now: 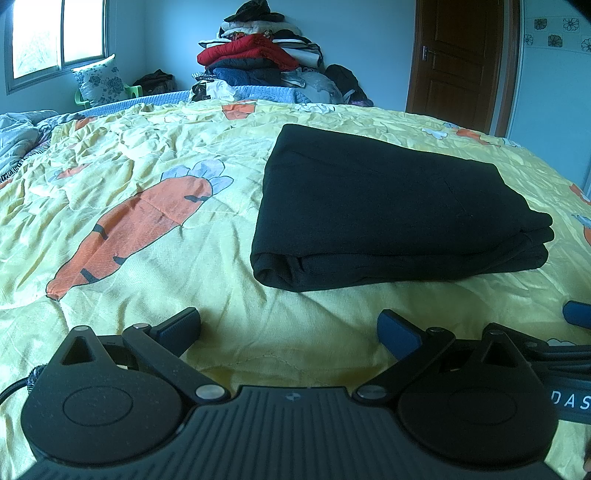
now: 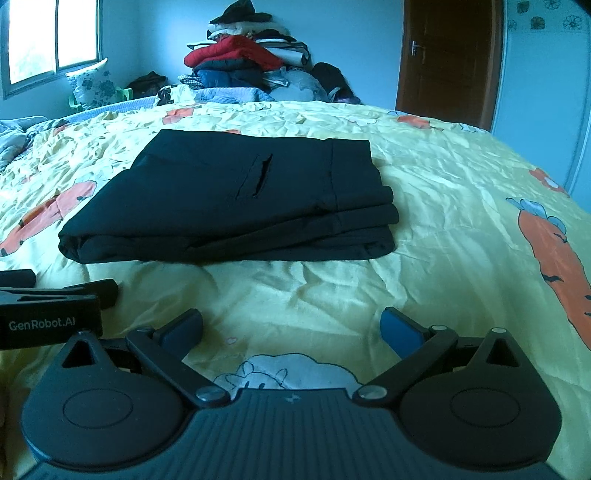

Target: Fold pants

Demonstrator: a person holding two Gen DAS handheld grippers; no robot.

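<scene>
On the yellow bedspread (image 1: 147,155) the black pants (image 1: 388,206) are laid folded in a flat stack. Both the left gripper (image 1: 288,328) and right gripper (image 2: 291,328) are held spread, short of the pants, gripping nothing.

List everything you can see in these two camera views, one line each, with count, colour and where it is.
pants: one, black, folded into a layered rectangle, lying on the bedspread ahead of both grippers
bedspread: one, yellow with orange carrot prints, covering the bed
clothes pile: one heap, red, dark blue, white and black, beyond the far edge of the bed
pillow: one, white with dark flowers, under the window
window: one, bright, far left wall
door: one, brown wood, far right, shut
left gripper: one, black with blue pads, open, empty, short of the pants
right gripper: one, black with blue pads, open, empty
</scene>
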